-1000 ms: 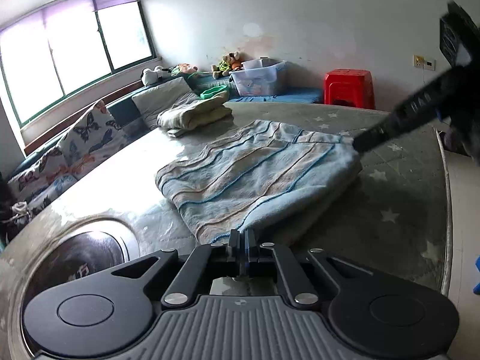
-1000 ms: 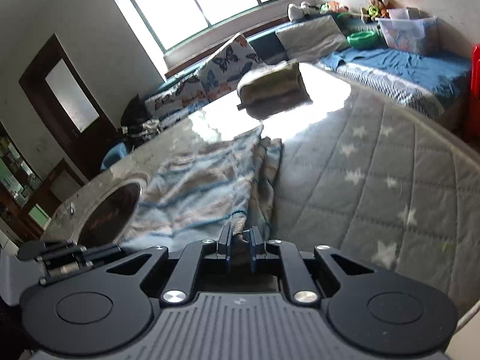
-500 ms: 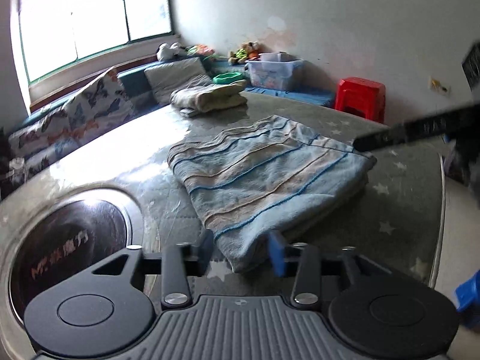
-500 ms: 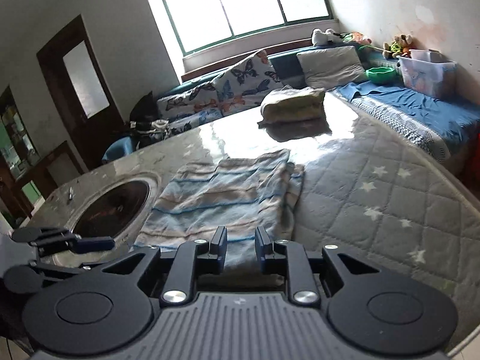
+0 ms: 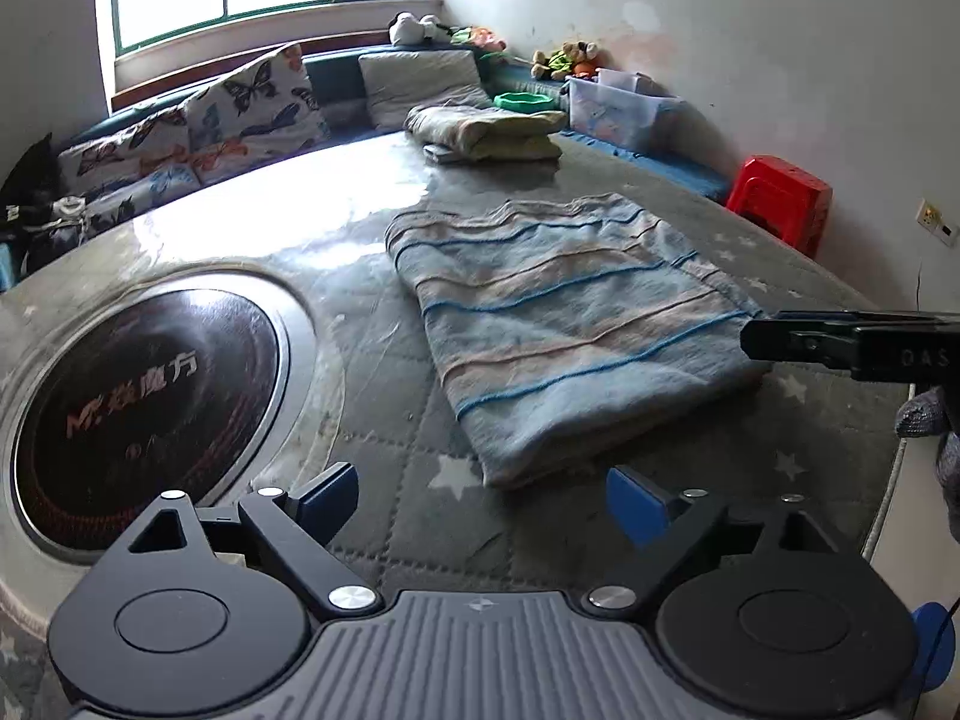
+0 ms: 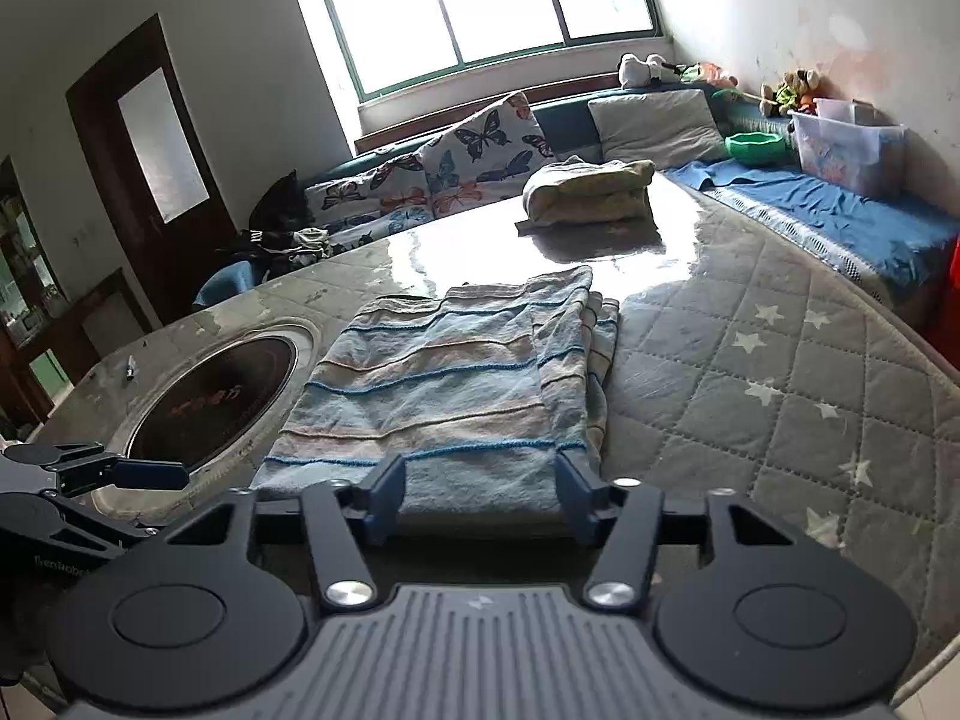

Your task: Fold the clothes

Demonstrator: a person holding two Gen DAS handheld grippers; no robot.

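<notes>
A blue and beige striped cloth (image 5: 570,324) lies folded flat on the quilted star-print table cover (image 5: 798,450). My left gripper (image 5: 480,498) hovers just short of the cloth's near corner. Its jaws are opening wide and nothing is pressed between them. In the right wrist view the same cloth (image 6: 450,372) stretches away from my right gripper (image 6: 480,480). That gripper's jaws are also opening, and the cloth's near edge lies between the blue pads without being squeezed. The other tool's fingers (image 5: 798,345) reach in from the right, level with the cloth's far corner.
A stack of folded clothes (image 5: 486,132) sits at the table's far side. A round black cooktop (image 5: 144,408) is set into the table to the left of the cloth. A red stool (image 5: 780,198), a clear storage box (image 5: 624,114) and a cushioned bench (image 6: 840,222) line the wall.
Both grippers, shut on the cloth's edge a second ago, have let go and opened. The cloth now rests folded on the table. The left gripper has rolled and the right has backed off slightly.
</notes>
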